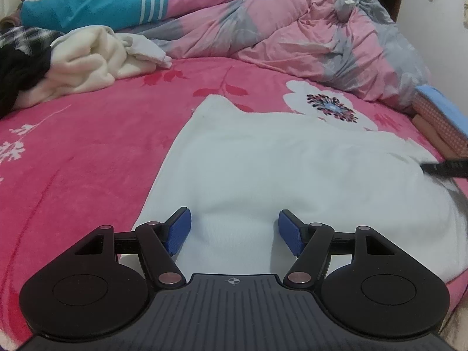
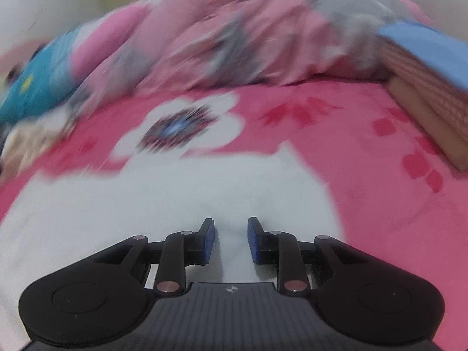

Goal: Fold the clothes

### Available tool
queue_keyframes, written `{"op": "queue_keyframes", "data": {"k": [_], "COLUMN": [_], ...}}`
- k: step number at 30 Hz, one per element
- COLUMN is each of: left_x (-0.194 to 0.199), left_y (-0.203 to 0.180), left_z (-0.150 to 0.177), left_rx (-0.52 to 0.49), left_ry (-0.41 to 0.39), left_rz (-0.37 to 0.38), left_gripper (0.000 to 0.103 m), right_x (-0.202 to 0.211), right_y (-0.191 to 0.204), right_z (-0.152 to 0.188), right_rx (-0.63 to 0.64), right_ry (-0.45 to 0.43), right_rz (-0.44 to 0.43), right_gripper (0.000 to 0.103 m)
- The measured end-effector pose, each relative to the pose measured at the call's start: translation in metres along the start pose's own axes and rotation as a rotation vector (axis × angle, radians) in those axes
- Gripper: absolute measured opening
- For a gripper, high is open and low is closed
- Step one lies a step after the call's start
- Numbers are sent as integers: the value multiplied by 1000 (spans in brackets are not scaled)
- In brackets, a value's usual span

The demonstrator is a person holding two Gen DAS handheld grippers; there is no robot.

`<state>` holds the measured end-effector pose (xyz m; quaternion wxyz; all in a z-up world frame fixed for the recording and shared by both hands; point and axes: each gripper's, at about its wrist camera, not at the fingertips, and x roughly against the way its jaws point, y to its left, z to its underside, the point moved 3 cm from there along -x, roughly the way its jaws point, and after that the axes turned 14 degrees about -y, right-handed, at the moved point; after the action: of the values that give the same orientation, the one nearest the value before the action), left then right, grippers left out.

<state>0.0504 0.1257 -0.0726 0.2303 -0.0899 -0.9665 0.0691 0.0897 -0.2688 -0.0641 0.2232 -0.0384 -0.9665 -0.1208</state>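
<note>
A white garment (image 1: 278, 169) lies flat on the pink flowered bed cover (image 1: 87, 152). My left gripper (image 1: 234, 225) hovers open over the garment's near edge, its blue pads spread wide with only cloth below. A black tip of the right gripper (image 1: 444, 168) pokes in at the right edge of the left wrist view. In the blurred right wrist view, the same white garment (image 2: 163, 201) fills the lower middle. My right gripper (image 2: 230, 234) is open above it, pads a narrow gap apart, nothing held.
A crumpled pink and grey quilt (image 1: 307, 38) is heaped at the back. A cream garment (image 1: 87, 58) and dark clothes (image 1: 17, 70) lie at the left, beside a teal pillow (image 1: 96, 0). A blue-topped mattress edge (image 2: 424, 67) runs along the right.
</note>
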Motion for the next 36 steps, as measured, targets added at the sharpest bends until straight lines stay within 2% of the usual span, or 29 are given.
{"op": "queue_keyframes", "data": {"k": [3, 6, 7, 9, 11, 15, 18, 21, 24, 27, 30, 32, 36], "left_x": [0, 1, 1, 1, 1, 2, 3, 4, 5, 7, 9, 10, 12], "left_y": [-1, -1, 0, 0, 1, 1, 1, 4, 5, 4, 4, 5, 8], "left_z": [-1, 0, 0, 0, 1, 0, 1, 3, 5, 5, 4, 5, 7], "left_rx": [-2, -1, -1, -2, -4, -7, -14, -13, -13, -17, -25, -25, -21], "left_ry": [6, 3, 2, 1, -1, -2, -11, -27, -38, -41, -42, -45, -52], "left_rz": [-12, -15, -15, -11, -9, -10, -5, 6, 16, 16, 18, 21, 28], "left_gripper": [68, 69, 69, 69, 70, 70, 71, 72, 72, 72, 72, 73, 74], "right_x": [-5, 13, 21, 23, 4, -50, -45, -15, -14, -47, -65, -48, -17], "right_y": [-10, 13, 25, 47, 62, 68, 76, 97, 127, 150, 157, 167, 193], "right_z": [-16, -17, -14, -6, 0, -11, -29, -26, -3, 8, -4, -6, 14], "right_rx": [-110, -30, 3, 92, 157, 112, 106, 133, 210, 260, 191, 228, 259], "right_ry": [-21, -17, 1, 56, 104, 122, 84, 105, 196, 191, 163, 142, 184], "right_rz": [24, -28, -77, -112, -108, -53, -27, -113, -183, -152, -110, -123, -230], "right_gripper": [24, 25, 25, 25, 25, 24, 25, 25, 26, 26, 26, 26, 27]}}
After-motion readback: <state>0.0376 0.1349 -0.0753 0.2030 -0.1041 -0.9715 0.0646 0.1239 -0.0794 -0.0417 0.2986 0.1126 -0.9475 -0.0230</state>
